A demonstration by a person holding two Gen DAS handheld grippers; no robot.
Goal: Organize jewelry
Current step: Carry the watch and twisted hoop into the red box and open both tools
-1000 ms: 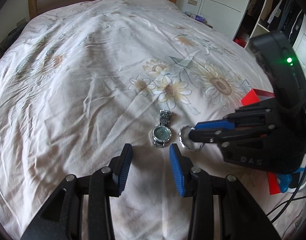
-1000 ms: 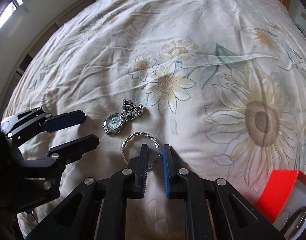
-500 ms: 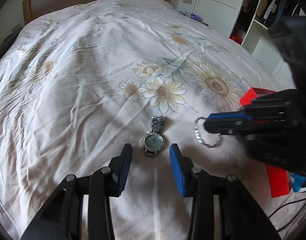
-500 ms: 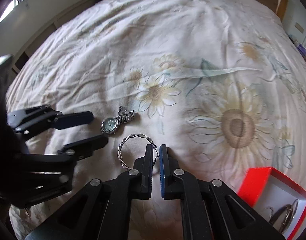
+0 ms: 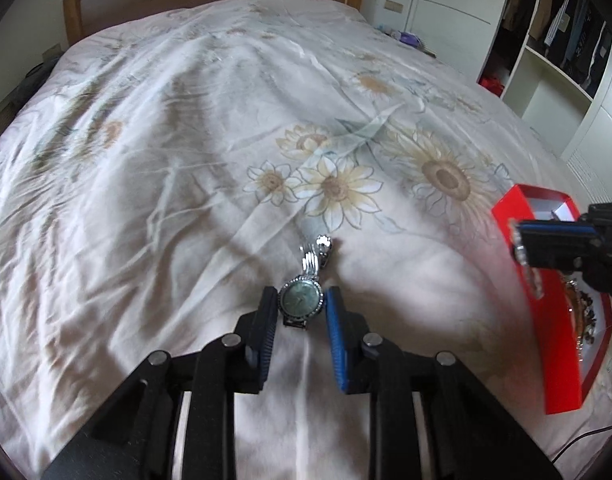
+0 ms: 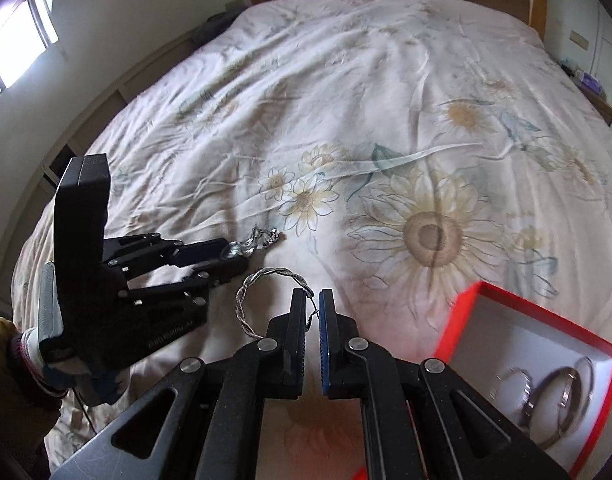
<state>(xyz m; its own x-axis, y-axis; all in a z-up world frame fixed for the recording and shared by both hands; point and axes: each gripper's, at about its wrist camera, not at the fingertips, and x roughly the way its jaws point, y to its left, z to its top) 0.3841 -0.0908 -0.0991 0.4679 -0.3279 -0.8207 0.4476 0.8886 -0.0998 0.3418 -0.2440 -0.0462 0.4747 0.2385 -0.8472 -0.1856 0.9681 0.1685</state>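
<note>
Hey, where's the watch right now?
The watch lies on the bedspread, its face between the fingers of the left tongs, low and central in the left wrist view. The red box sits to its right.
</note>
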